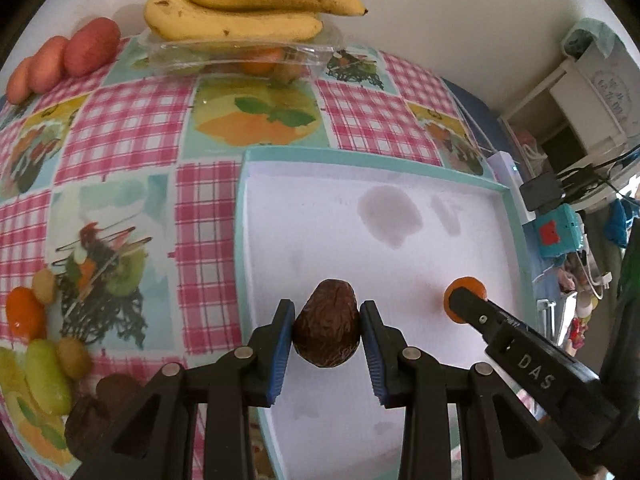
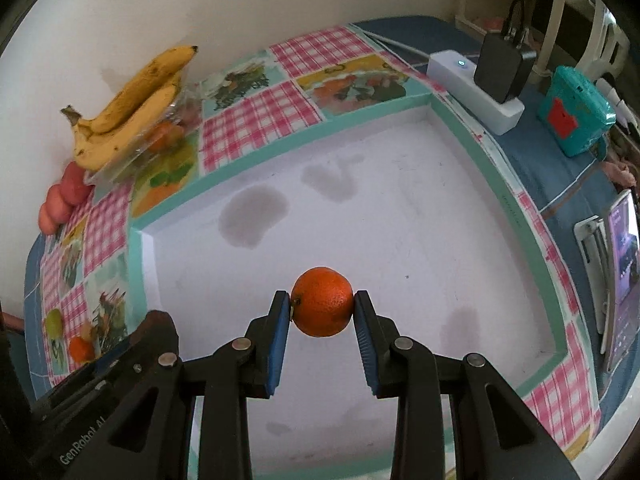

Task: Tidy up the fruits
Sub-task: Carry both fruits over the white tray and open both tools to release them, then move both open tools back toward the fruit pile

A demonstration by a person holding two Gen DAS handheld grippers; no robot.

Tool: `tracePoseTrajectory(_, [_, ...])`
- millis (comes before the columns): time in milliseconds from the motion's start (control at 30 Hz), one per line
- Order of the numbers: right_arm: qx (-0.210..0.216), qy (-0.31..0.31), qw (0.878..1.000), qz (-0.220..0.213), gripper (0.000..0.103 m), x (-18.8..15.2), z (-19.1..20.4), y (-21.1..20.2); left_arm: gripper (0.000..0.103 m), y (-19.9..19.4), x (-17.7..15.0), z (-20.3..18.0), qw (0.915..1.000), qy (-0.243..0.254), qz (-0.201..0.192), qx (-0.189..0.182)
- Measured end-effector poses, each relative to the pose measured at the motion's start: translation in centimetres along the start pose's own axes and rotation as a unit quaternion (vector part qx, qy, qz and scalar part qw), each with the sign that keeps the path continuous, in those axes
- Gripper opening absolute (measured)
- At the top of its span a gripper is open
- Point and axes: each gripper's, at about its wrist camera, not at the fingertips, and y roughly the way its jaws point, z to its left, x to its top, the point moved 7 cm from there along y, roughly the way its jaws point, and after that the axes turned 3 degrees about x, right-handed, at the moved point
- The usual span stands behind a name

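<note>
Brown avocado in left view, orange in right

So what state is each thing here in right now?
Left gripper: shut on the avocado, over the tray.
Right gripper: shut on the orange, over the tray.
Tray: nothing lying in it, white floor stained.
Bananas: lying on the clear box.
Clear box: closed, fruit inside.
Power strip: light on, black adapter plugged in.
</note>
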Motion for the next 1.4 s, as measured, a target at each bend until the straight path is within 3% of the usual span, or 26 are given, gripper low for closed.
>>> tracePoseTrajectory(533, [-0.017, 0.003, 1.000, -0.004, 0.034, 1.3, -0.6, 1.0, 0.039, 1.0, 0.4, 0.2, 0.9998, -0.019, -0.001, 0.006])
tracePoseTrajectory(667, [-0.020, 0.007, 1.000, -0.004, 0.036, 1.2, -0.9, 0.7, 0.054, 0.1, 0.0, 0.0, 0.9998, -0.022, -0.005, 0.000])
tracePoseTrajectory(733, [-0.022, 0.005, 1.000, -0.005, 0.041, 1.2, -0.9, 0.5, 0.065, -0.8, -0.4, -0.2, 0.9998, -0.021, -0.007, 0.000])
tracePoseTrajectory(900, [-0.031, 0.004, 0.999, -0.010, 0.052, 0.8, -1.0, -0.4, 0.072, -3.2, -1.3, 0.4, 0.9993, -0.027, -0.023, 0.012])
tracePoseTrajectory(1000, [-0.033, 0.002, 0.999, -0.011, 0.054, 0.0, -1.1, -1.0, 0.083, -4.7, -2.2, 2.1, 0.9976, -0.041, -0.035, 0.042])
tracePoseTrajectory(1167, [-0.036, 0.001, 0.999, -0.010, 0.058, -1.8, -0.8, -2.0, 0.097, -7.1, -4.3, 6.9, 0.9888, -0.057, -0.057, 0.126])
tracePoseTrajectory(1267, [-0.033, -0.004, 0.999, -0.015, 0.072, -2.5, -0.1, -2.8, 0.102, -8.3, -5.6, 9.8, 0.9834, -0.075, -0.062, 0.153])
tracePoseTrajectory(1400, [-0.016, -0.011, 1.000, -0.012, 0.077, -3.5, 1.0, -3.1, 0.103, -9.9, -6.7, 13.2, 0.9761, -0.094, -0.073, 0.182])
